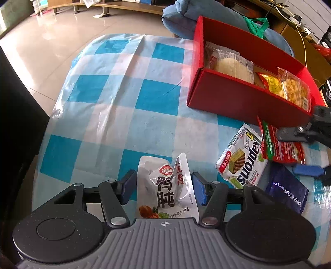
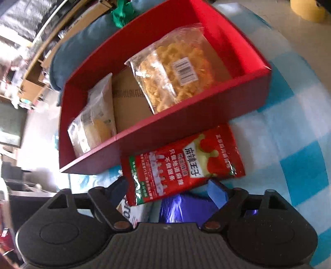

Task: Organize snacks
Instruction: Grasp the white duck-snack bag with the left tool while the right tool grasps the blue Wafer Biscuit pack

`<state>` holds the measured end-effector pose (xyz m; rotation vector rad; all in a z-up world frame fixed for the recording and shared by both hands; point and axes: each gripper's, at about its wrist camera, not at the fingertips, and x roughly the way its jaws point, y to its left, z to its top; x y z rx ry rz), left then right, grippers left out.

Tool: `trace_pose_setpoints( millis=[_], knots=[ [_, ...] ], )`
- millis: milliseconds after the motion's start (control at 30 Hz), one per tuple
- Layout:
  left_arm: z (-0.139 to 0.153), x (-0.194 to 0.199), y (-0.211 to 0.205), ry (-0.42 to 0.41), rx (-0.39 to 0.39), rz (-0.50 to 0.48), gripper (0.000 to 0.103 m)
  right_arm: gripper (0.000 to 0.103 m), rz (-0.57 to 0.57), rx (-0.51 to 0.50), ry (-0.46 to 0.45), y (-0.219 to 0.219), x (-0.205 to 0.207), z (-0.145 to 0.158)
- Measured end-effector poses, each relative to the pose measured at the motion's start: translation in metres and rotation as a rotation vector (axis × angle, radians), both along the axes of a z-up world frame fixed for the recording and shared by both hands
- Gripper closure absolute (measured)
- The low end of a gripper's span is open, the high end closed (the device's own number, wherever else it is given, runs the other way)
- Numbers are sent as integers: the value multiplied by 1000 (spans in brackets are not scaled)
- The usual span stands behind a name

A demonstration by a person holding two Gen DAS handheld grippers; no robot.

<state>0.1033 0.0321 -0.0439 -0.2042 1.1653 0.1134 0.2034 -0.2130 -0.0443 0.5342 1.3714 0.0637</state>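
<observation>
A red box point(image 1: 238, 99) stands on the checked cloth and holds a pale bun pack point(image 1: 229, 64) and a yellow snack bag point(image 1: 293, 89). My left gripper point(image 1: 163, 187) is open, its pads on either side of a white pouch point(image 1: 165, 186) with Chinese print; the pads look just clear of it. My right gripper point(image 2: 169, 190) is open around the near end of a red spicy-strip packet point(image 2: 182, 161), which lies against the box point(image 2: 165, 128). The right gripper also shows in the left wrist view point(image 1: 300, 149) over that red packet point(image 1: 277, 144).
A Naprons wafer pack point(image 1: 242, 161) and a dark blue wafer biscuit pack point(image 1: 287, 190) lie between the grippers. The blue pack point(image 2: 186, 207) lies under the red packet. The table edge point(image 1: 49, 115) drops to tiled floor on the left. A blue cushion point(image 1: 178, 14) lies behind the box.
</observation>
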Motion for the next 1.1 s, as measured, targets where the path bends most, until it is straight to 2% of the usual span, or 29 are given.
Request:
trace_pose_setpoints(
  millis=[167, 267, 333, 467, 633, 700, 867, 1000, 1100],
  knots=[
    [0, 0, 5, -1, -24, -7, 37, 17, 133, -103, -113, 7, -2, 30],
    [0, 0, 4, -1, -20, -16, 36, 17, 165, -123, -140, 7, -9, 39],
    [0, 0, 2, -1, -9, -29, 37, 17, 231, -120, -123, 14, -15, 35],
    [1, -1, 3, 0, -4, -37, 37, 17, 422, -186, -119, 38, -35, 26],
    [1, -3, 2, 8, -12, -56, 38, 16, 642, -244, -132, 54, -37, 12],
    [1, -3, 2, 8, -10, -61, 38, 16, 713, -232, -124, 53, -37, 9],
    [1, -2, 2, 10, -11, -72, 38, 16, 783, -200, -73, 48, -59, 3],
    [0, -1, -2, 12, 7, -87, 35, 12, 830, -255, -121, 57, -75, 2],
    [-1, -1, -5, 12, 14, -103, 32, 7, 794, -327, -132, 65, -76, -3]
  ],
)
